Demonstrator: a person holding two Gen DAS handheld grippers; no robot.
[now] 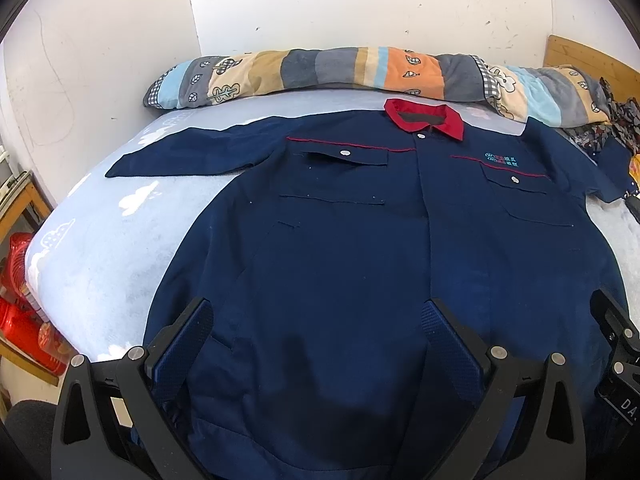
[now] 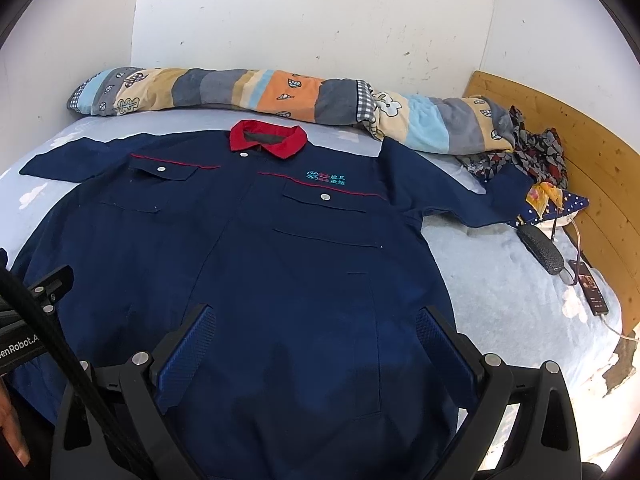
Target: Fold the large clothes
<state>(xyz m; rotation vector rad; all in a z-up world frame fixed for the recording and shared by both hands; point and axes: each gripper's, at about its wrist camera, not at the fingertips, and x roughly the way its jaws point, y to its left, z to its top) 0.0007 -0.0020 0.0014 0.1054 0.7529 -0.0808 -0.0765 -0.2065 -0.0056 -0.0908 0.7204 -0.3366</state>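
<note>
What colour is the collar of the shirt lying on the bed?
Red: the collar of the dark navy work shirt shows best in the right wrist view.

We see a navy shirt [image 1: 340,240] with a red collar [image 1: 424,118], red piping and teal lettering [image 2: 328,178]. The bed sheet [image 1: 112,240] is pale blue with white clouds. The rolled blanket [image 1: 320,70] is striped orange, grey, tan and light blue.

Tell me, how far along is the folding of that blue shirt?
Barely started. Done: the navy work shirt lies spread flat, front up, on the bed, red collar toward the rolled quilt, both sleeves out. In hand: nothing; the left gripper and right gripper are open above its hem. Left: every fold, sleeves and body.
</note>
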